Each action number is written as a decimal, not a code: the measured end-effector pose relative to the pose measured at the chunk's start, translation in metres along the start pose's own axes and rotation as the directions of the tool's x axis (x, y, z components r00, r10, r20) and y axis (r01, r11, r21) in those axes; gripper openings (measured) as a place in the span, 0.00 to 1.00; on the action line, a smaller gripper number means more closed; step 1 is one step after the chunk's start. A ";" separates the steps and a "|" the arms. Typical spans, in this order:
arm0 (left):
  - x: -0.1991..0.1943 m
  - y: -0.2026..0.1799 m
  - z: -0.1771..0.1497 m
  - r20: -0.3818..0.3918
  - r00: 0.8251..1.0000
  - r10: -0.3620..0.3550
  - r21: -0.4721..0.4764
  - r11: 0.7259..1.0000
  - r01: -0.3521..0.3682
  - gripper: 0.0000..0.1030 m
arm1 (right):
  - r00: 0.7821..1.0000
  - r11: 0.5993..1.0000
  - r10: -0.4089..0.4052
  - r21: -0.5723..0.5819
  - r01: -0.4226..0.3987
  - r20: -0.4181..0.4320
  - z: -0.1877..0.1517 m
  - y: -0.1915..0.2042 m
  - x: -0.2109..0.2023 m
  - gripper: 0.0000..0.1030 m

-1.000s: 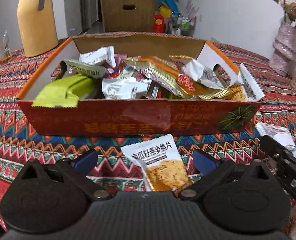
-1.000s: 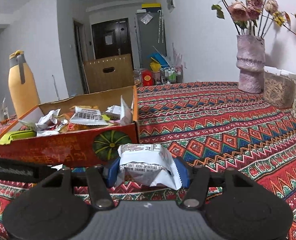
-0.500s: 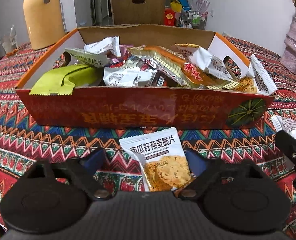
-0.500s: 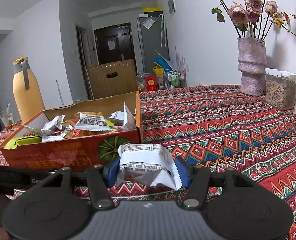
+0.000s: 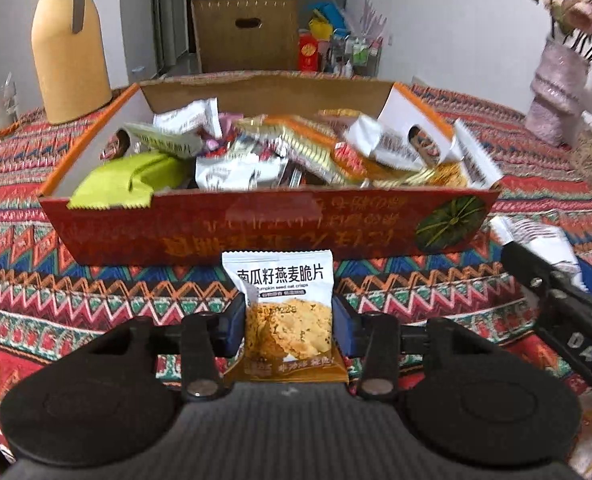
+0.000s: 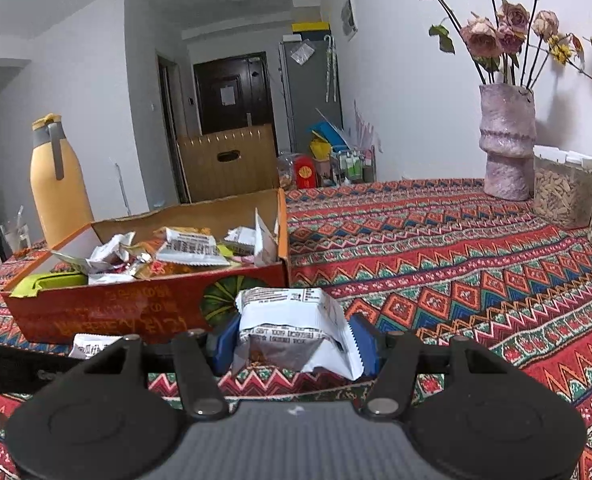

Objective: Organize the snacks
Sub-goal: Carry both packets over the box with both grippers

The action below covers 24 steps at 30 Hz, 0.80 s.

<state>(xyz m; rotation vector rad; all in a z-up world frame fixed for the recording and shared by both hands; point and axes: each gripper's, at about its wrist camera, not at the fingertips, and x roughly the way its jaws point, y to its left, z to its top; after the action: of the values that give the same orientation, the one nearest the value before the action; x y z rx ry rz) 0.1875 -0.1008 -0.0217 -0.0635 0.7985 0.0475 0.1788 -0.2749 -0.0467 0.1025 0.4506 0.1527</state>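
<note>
Two claws level – left claw (image 5: 287, 320) just closed on oat-crisp packet (image 5: 283, 300), right claw (image 6: 293, 344) gripping white packet (image 6: 296, 328)

Two wrist fisheyes, low over the desk (image 5: 35, 312), aimed at the box (image 5: 255, 228).

Left view: tilted down along the left tongs (image 5: 288, 320), square to the box's long front wall, close. Right view: flatter, along the right tongs (image 6: 296, 344), from beyond the box's (image 6: 115, 308) pumpkin-printed corner, facing the far door. Shared: box, yellow jug (image 5: 69, 44) (image 6: 57, 184), pink vase (image 5: 556, 92) (image 6: 506, 140).
</note>
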 end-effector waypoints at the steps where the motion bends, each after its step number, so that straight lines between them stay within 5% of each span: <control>1: -0.004 0.001 0.001 0.011 1.000 -0.007 0.003 1.000 0.007 0.44 | 1.000 1.000 0.003 -0.002 -0.003 0.004 0.001 0.001 -0.001 0.56; 12: -0.061 0.014 0.032 0.179 0.982 -0.058 0.013 0.998 0.056 0.44 | 0.996 0.997 0.039 -0.063 -0.034 0.079 0.028 0.022 -0.026 0.56; 24: -0.070 0.058 0.079 0.285 0.957 -0.049 -0.070 0.995 0.072 0.43 | 0.992 0.992 0.059 -0.116 -0.046 0.111 0.073 0.071 -0.005 0.56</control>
<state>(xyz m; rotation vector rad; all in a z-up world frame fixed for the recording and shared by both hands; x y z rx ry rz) 0.1917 -0.0380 0.0811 -0.1534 0.5069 0.0297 0.1977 -0.2101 0.0300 0.0115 0.3247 0.2229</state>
